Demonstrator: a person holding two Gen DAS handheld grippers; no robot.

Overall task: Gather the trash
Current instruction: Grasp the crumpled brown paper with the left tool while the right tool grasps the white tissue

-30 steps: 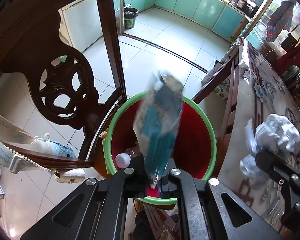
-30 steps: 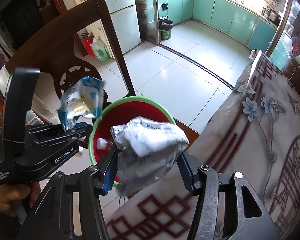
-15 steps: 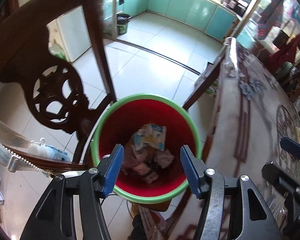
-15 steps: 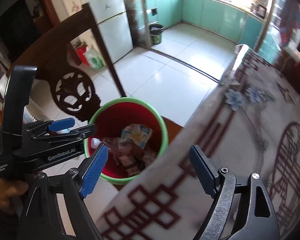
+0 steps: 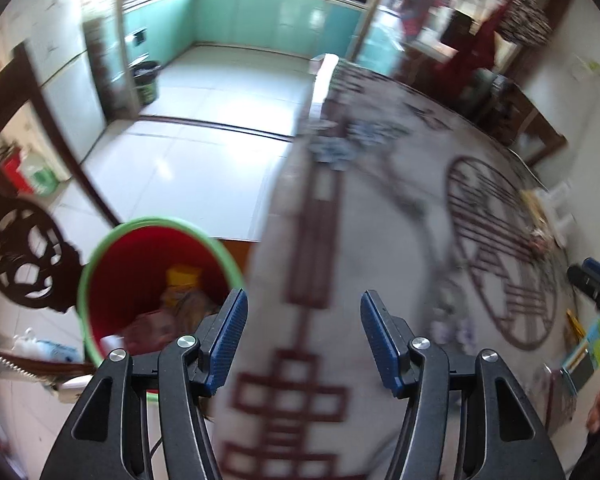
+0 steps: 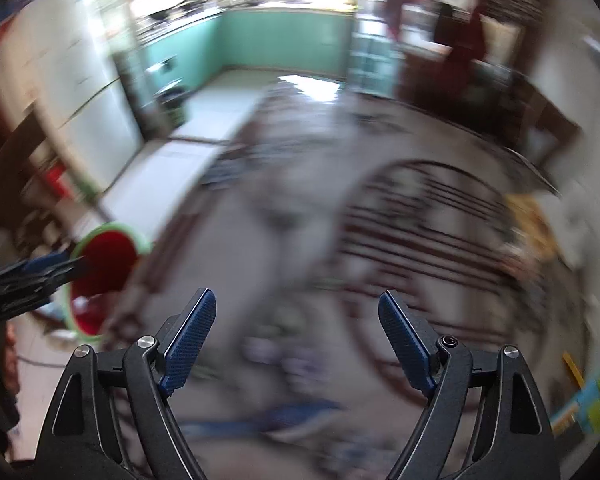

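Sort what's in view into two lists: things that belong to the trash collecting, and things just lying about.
Part of the job:
- red bin with green rim, wrappers inside
- left gripper, open, empty
- right gripper, open, empty
- colourful packets at the table's right edge, possibly trash

Just there:
- patterned table
- carved chair
- dark kitchen bin

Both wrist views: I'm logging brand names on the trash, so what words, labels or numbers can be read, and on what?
None can be read.
Yellow packet in the red bin: print too blurred.
Colourful wrappers at the table's right edge: blurred, unreadable.
Tablecloth: only red patterns, no text.
Right wrist view: motion blur throughout.
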